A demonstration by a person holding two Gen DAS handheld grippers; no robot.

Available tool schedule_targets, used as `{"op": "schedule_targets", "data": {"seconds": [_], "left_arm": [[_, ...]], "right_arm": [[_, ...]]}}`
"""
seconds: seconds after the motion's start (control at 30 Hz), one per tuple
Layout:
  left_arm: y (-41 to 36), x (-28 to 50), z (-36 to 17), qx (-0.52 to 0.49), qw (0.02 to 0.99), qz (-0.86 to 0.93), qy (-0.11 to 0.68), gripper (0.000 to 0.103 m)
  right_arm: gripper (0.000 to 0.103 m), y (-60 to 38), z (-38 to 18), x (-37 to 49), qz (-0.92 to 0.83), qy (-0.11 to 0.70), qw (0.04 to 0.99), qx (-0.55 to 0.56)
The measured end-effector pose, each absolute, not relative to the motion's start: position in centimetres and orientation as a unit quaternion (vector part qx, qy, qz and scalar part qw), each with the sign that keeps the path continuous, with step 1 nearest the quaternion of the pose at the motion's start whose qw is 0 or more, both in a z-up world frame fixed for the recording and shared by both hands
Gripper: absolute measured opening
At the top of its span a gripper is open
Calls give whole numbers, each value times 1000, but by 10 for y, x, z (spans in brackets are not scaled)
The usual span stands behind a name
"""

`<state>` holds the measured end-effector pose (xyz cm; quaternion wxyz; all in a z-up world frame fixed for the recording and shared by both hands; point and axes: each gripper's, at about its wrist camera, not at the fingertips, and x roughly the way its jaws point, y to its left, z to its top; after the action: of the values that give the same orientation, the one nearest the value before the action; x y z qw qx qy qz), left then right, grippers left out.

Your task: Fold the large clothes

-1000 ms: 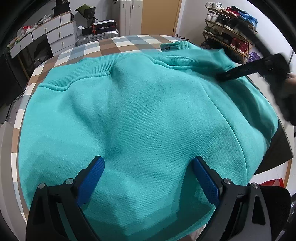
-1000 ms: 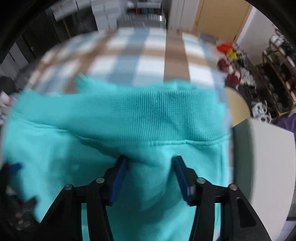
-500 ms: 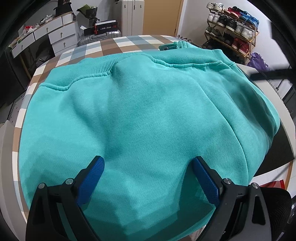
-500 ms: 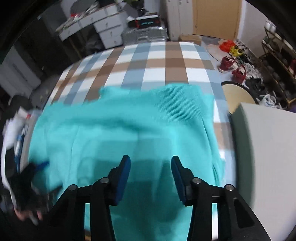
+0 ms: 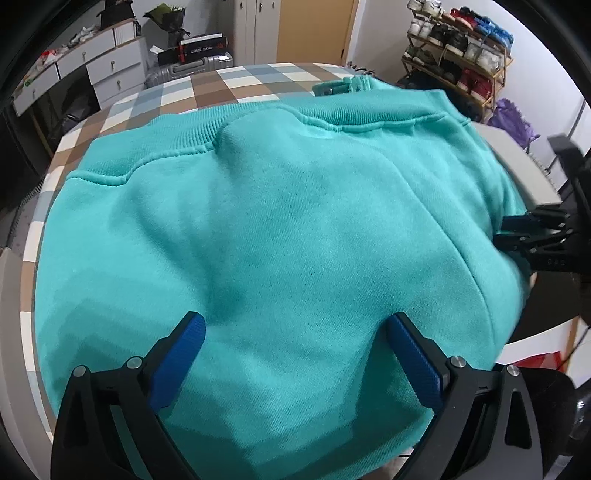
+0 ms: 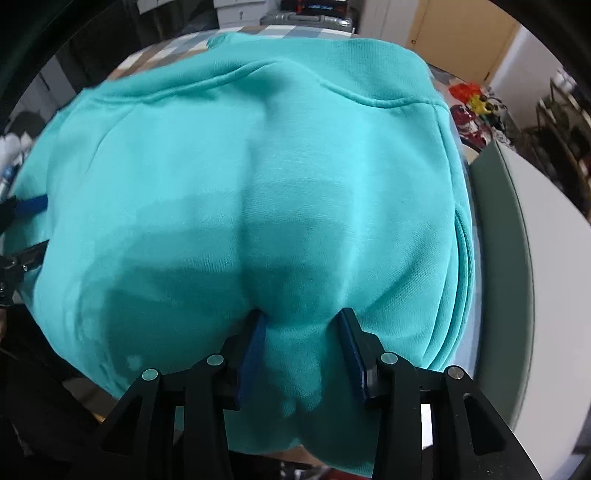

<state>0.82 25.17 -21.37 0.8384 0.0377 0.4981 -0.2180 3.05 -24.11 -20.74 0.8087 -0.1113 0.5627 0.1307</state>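
A teal sweatshirt lies folded on the checked table, ribbed hem at the far side. My left gripper hovers open over its near edge, blue pads wide apart and holding nothing. In the right wrist view the sweatshirt fills the frame. My right gripper stands partly open at the cloth's near edge, fingers dug in, a hump of fabric between the pads. From the left wrist view the right gripper sits at the garment's right edge. The left gripper shows at the far left.
A shoe rack stands at the back right, white drawers and a silver suitcase at the back left. A pale grey-white surface adjoins the table on the right. Stacked folded layers show at the garment's right side.
My right gripper left the far hem, narrowed, and came back down onto the near right edge of the sweatshirt. The left gripper stayed where it was.
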Motion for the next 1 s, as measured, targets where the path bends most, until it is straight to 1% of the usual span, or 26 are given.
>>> {"op": "schedule_targets", "data": {"seconds": [0.1, 0.13, 0.23, 0.3, 0.4, 0.47, 0.53, 0.67, 0.7, 0.8, 0.87, 0.93, 1.0], "left_arm": [[271, -1, -200, 5, 840, -222, 496, 96], [277, -3, -195, -2, 841, -217, 495, 96], [300, -4, -185, -1, 850, -183, 495, 97], [310, 4, -198, -8, 836, -183, 517, 96], [313, 20, -224, -19, 817, -184, 545, 96], [298, 22, -227, 18, 820, -174, 545, 100], [291, 21, -227, 32, 821, -164, 546, 100], [295, 18, -207, 9, 813, -163, 560, 101], [296, 17, -196, 6, 814, -161, 558, 101], [284, 19, -155, 14, 839, -173, 516, 101], [268, 31, -140, 23, 844, -185, 504, 101], [251, 54, -143, 34, 838, -178, 515, 101], [239, 77, -157, 33, 824, -166, 541, 101]], "right_arm": [[43, -249, -201, 21, 132, 540, 827, -77], [43, -255, -196, 18, 134, 534, 834, -51], [42, -275, -174, 3, 157, 506, 845, 80], [42, -273, -159, -10, 178, 475, 853, 124], [42, -244, -140, -36, 234, 430, 859, 152], [42, -227, -138, -47, 265, 412, 855, 169], [42, -212, -143, -55, 293, 397, 849, 187], [44, -206, -174, -51, 284, 409, 838, 223], [42, -207, -179, -47, 277, 423, 834, 222], [41, -213, -181, -41, 272, 419, 831, 244], [41, -218, -183, -37, 275, 422, 823, 261], [41, -223, -185, -36, 280, 421, 816, 279], [41, -228, -184, -39, 281, 420, 813, 290]]}}
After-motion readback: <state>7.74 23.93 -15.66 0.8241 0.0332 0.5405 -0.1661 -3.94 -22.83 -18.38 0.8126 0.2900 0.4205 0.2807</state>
